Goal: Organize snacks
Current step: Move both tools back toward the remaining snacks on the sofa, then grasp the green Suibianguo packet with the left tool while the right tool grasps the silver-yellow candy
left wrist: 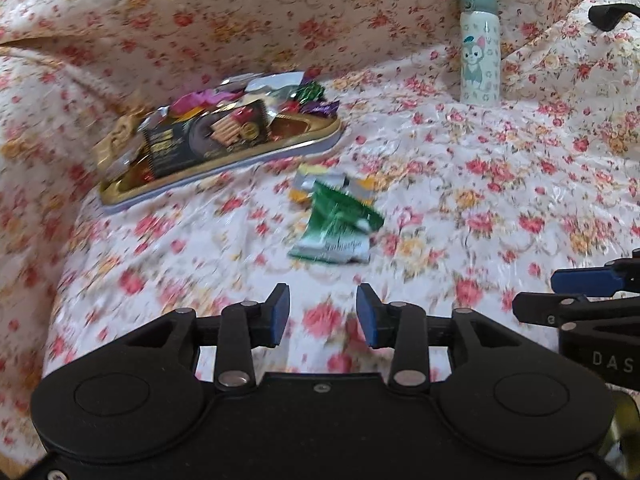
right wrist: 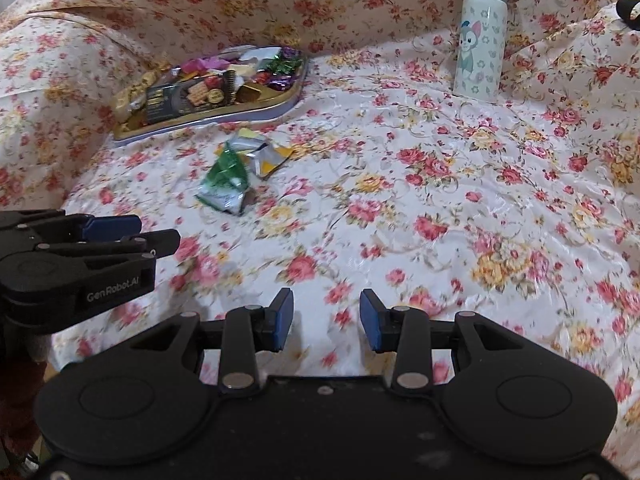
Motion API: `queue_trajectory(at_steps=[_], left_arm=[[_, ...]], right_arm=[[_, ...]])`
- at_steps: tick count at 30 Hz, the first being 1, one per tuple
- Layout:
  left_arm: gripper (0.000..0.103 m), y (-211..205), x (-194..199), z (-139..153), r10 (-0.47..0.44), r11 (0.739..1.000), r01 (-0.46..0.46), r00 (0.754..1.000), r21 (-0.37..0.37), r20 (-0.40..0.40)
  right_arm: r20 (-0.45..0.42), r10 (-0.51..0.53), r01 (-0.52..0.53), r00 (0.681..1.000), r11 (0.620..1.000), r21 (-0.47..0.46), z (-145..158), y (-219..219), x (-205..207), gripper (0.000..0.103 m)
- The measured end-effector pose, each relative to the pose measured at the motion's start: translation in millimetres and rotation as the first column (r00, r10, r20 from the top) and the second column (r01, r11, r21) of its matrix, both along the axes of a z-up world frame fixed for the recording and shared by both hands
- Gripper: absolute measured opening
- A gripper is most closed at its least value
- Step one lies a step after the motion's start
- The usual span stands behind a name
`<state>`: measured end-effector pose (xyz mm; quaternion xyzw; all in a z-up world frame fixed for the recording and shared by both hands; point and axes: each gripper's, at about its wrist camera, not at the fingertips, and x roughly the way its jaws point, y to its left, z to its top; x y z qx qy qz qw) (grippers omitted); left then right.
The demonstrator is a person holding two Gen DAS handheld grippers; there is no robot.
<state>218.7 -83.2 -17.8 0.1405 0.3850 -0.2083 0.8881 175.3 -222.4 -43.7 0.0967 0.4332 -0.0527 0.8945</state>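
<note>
Blue-padded jaws of the left hand-held gripper (left wrist: 323, 316) are standing partly open and empty, and the right hand-held gripper (right wrist: 326, 320) is gaping empty too. Beyond them the green snack packet (left wrist: 340, 224) is lying on the floral cloth (left wrist: 500, 200), overlapping a yellow packet (left wrist: 316, 184), just short of the snack tray (left wrist: 224, 136). Slick foil could be slipping, or both packets lifting together.

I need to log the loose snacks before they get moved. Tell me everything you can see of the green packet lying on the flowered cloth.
The green packet is a small, crinkled foil-like pouch, green with white markings and a pale silvery band at its near end; any print is too blurred to read. It lies flat on the flowered cloth, outside the gold tray and nearer the cameras. Its far end touches or overlaps a silver and yellow wrapper. Neither pair of tongs touches it.
</note>
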Motion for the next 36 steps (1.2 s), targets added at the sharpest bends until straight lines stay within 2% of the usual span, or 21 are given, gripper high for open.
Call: queue_trajectory(at_steps=[3, 8, 14, 26, 36], left_arm=[[0.058, -5.0, 10.4, -2.8, -0.032, 0.999, 0.032, 0.999, -0.020, 0.013], [0.059, -12.0, 23.7, -7.1, -0.060, 0.998, 0.061, 0.997, -0.018, 0.042], [0.060, -18.9, 35.6, -16.0, -0.084, 0.996, 0.085, 0.996, -0.010, 0.027], [0.063, -26.2, 52.4, -33.9, -0.058, 0.998, 0.058, 0.998, 0.022, 0.009], [0.058, -13.6, 50.7, -26.2, -0.020, 1.000, 0.020, 1.000, 0.003, -0.021]], right_arm=[[-0.005, -0.011, 0.011, 1.000, 1.000, -0.003, -1.4, -6.2, 11.7, 0.040], [-0.010, -0.025, 0.025, 1.000, 1.000, -0.001, -4.6, -15.3, 27.2, 0.040], [-0.012, -0.036, 0.036, 0.999, 0.999, 0.012, -7.3, -22.7, 38.5, 0.040], [-0.018, -0.052, 0.053, 0.998, 0.998, 0.033, -13.4, -33.9, 44.9, 0.040], [-0.024, -0.058, 0.058, 0.998, 0.998, 0.026, -15.0, -31.4, 46.1, 0.040]])
